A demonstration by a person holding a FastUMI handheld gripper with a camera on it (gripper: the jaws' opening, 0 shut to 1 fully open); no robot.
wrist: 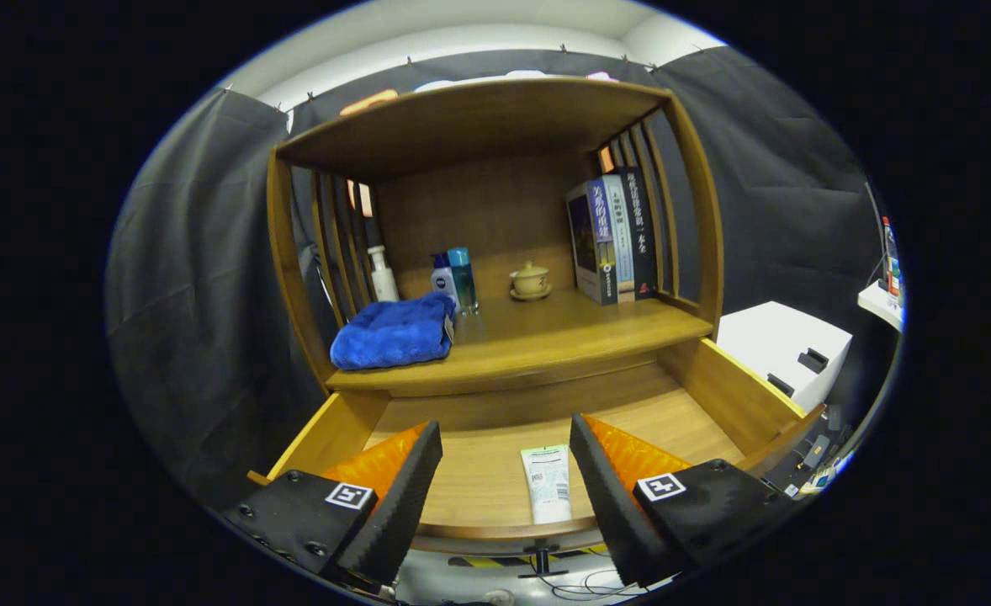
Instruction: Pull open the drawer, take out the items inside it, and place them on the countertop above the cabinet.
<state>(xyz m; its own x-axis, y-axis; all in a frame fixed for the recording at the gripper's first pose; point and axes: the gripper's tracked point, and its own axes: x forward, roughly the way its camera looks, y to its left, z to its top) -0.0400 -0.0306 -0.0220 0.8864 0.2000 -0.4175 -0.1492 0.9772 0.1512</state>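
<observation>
A: Lighting even, moderately bright, apparently from overhead; pale ceiling strip brightest.
B: Shadows? Soft ones beneath the shelf top [470, 118] and on the back panel.
A: Slight sheen on the countertop [546, 337] and drawer [479, 471] floor, no harsh glare.
B: Strong fisheye bowing: cabinet posts curve outward. Centre sharp; rim softer, with blue fringing. Gripper [506, 480] fingers spread wide, slightly soft.
</observation>
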